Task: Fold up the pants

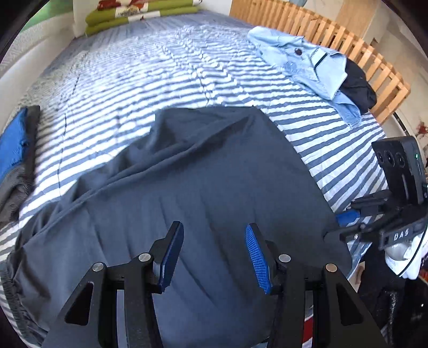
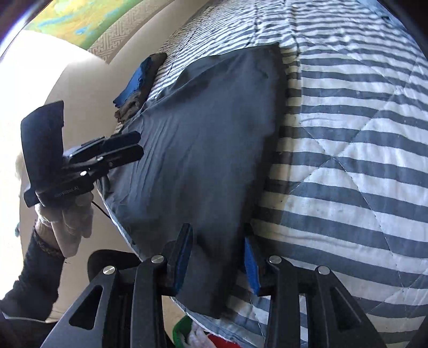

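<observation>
Dark grey pants point(image 1: 203, 166) lie spread and creased on the striped bedcover point(image 1: 128, 80). My left gripper point(image 1: 214, 257) hovers open just above the near part of the cloth, with nothing between its blue pads. In the right wrist view the pants point(image 2: 208, 139) run from the bed's edge away across the cover. My right gripper point(image 2: 218, 259) is open, its fingers standing either side of the near end of the fabric at the bed's edge. The right gripper point(image 1: 345, 226) also shows at the pants' right edge. A gloved hand point(image 2: 72, 222) holds the left gripper point(image 2: 139, 148).
A folded blue and grey stack point(image 1: 16, 152) lies at the left edge of the bed. A light blue denim garment point(image 1: 302, 61) over a dark one sits at the far right by a wooden slatted rail point(image 1: 334, 34). Green folded bedding point(image 1: 139, 13) lies at the head.
</observation>
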`<action>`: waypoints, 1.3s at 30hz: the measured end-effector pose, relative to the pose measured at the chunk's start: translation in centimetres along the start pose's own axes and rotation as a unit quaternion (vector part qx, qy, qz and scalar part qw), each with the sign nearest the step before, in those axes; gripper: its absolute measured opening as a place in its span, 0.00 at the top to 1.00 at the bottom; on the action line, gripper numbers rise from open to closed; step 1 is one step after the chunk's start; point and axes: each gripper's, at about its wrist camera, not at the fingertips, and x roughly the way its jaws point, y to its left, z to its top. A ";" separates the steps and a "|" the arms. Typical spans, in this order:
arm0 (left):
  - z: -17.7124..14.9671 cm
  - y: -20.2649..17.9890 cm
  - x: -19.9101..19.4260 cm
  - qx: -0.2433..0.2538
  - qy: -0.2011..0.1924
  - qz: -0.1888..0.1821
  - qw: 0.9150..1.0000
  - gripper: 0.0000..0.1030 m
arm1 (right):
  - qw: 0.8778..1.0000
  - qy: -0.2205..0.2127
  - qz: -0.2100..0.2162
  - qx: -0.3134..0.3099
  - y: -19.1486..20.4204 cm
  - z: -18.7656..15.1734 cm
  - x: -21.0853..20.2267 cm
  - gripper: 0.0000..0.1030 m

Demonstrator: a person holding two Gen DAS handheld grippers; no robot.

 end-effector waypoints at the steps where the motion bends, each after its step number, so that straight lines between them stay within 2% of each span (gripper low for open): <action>1: -0.4 -0.3 0.0 -0.002 -0.002 0.002 1.000 0.50 | 1.000 -0.011 -0.004 0.008 -0.4 0.0 -0.6 0.67; 3: -2.0 -1.0 -0.3 0.005 -0.007 -0.001 1.000 0.49 | 0.999 -0.030 -0.029 -0.001 -0.8 0.1 -1.5 0.67; 7: -5.9 -2.7 0.4 0.034 0.012 0.001 0.999 0.49 | 1.000 -0.021 -0.015 0.002 -0.8 0.7 -0.9 0.67; 9: -7.7 -3.1 1.9 0.031 0.031 0.017 0.999 0.50 | 0.999 -0.022 -0.021 -0.010 -0.2 1.1 -0.4 0.67; 11: -8.2 -3.7 1.8 0.042 0.012 0.032 0.999 0.49 | 1.000 -0.022 -0.017 -0.005 0.2 1.9 0.3 0.67; 13: -8.2 -3.9 1.3 0.031 0.008 0.035 0.999 0.49 | 0.999 -0.033 -0.022 0.004 0.7 2.9 1.1 0.70; 14: -8.2 -3.9 0.8 0.022 0.002 0.029 0.999 0.49 | 0.999 -0.037 -0.027 0.008 0.8 3.2 1.2 0.75; 15: -8.3 -3.8 0.1 0.017 -0.008 0.027 0.999 0.49 | 0.999 -0.038 -0.030 0.010 1.0 3.4 1.3 0.89; 16: -8.5 -3.7 -0.7 0.015 -0.021 0.030 0.999 0.49 | 0.999 -0.038 -0.030 0.013 1.4 3.3 1.3 0.94; 21: -10.0 0.1 -4.1 -0.031 -0.054 0.039 0.997 0.49 | 0.997 -0.057 -0.046 0.007 4.1 2.9 0.3 0.98; 25: -12.0 5.6 -6.7 -0.080 -0.066 0.073 0.992 0.49 | 0.995 -0.078 -0.051 -0.039 9.4 2.8 -1.2 0.98; 29: -14.7 11.0 -7.2 -0.134 -0.040 0.057 0.989 0.48 | 0.991 -0.095 -0.046 -0.087 16.1 3.7 -1.6 0.98; 32: -16.3 12.9 -8.6 -0.138 -0.060 0.059 0.987 0.48 | 0.986 -0.099 -0.043 -0.128 21.5 4.9 -0.4 0.98; 35: -17.8 14.9 -11.3 -0.160 -0.104 0.045 0.981 0.48 | 0.980 -0.083 -0.042 -0.173 27.2 6.1 2.9 0.98; 39: -20.2 17.5 -14.7 -0.194 -0.149 0.044 0.969 0.48 | 0.971 -0.034 -0.047 -0.231 33.8 6.6 10.1 0.98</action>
